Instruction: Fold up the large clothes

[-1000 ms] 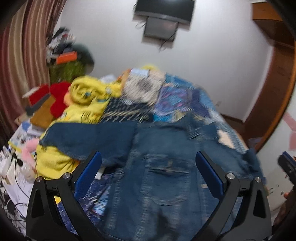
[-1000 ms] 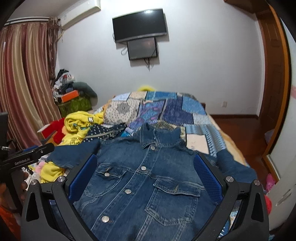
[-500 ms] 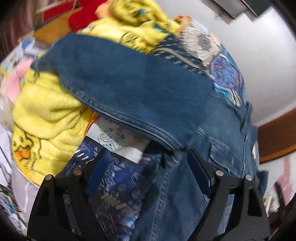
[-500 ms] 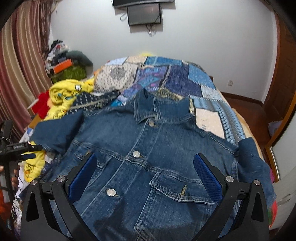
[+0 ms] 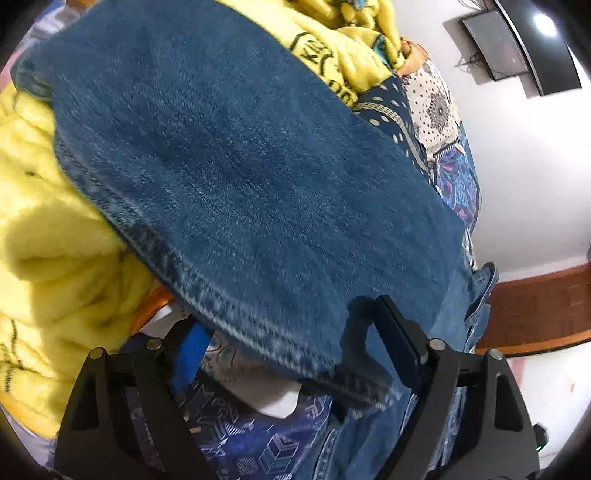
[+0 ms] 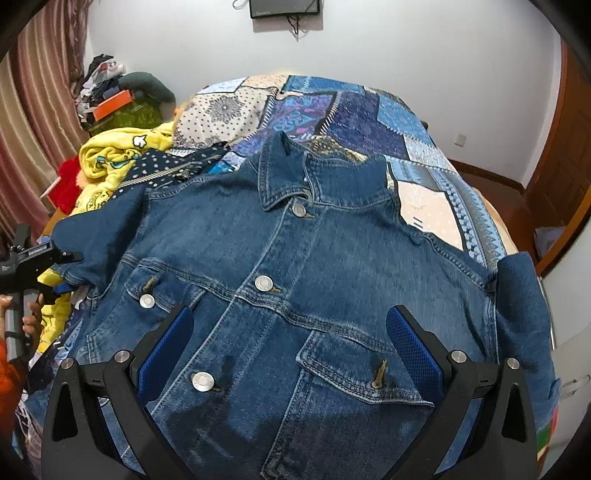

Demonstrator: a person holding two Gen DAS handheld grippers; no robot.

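**Tongs apart at a denim jacket spread on the bed**

The left tongs [image 5: 288, 350] stand apart, straddling the seamed edge of the jacket sleeve [image 5: 240, 177]: the blue-padded finger [image 5: 188, 354] sits below the cloth and the dark finger [image 5: 397, 339] above it, with a gap showing on each side, so nothing is pinched. In the right wrist view the left tongs [image 6: 55, 275] appear at the left edge of the bed, right at that sleeve's end, with a hand [image 6: 31, 317] gripping the handle below.

The right tongs [image 6: 291, 343] are also spread wide, hovering over the lower front of the denim jacket [image 6: 295, 266], one finger over each chest pocket, touching no cloth that can be seen.

The jacket lies front side up and buttoned on the patchwork quilt [image 6: 351, 114] that covers the bed. Its long axis runs from the near edge of the bed toward the far edge, collar [image 6: 291, 177] pointing away toward the wall and the wall-mounted screen [image 6: 284, 7], hem toward the camera. One sleeve reaches out toward the left edge of the bed, across a yellow fleece blanket [image 5: 55, 229]; the other sleeve [image 6: 521, 306] hangs over the right edge. Metal buttons [image 6: 263, 283] run down the middle in a line along the long axis.

Beside the collar, toward the bed's far left corner, lies a dark dotted garment [image 6: 173, 166] against the yellow blanket. Striped curtains [image 6: 33, 122] hang along the left wall.
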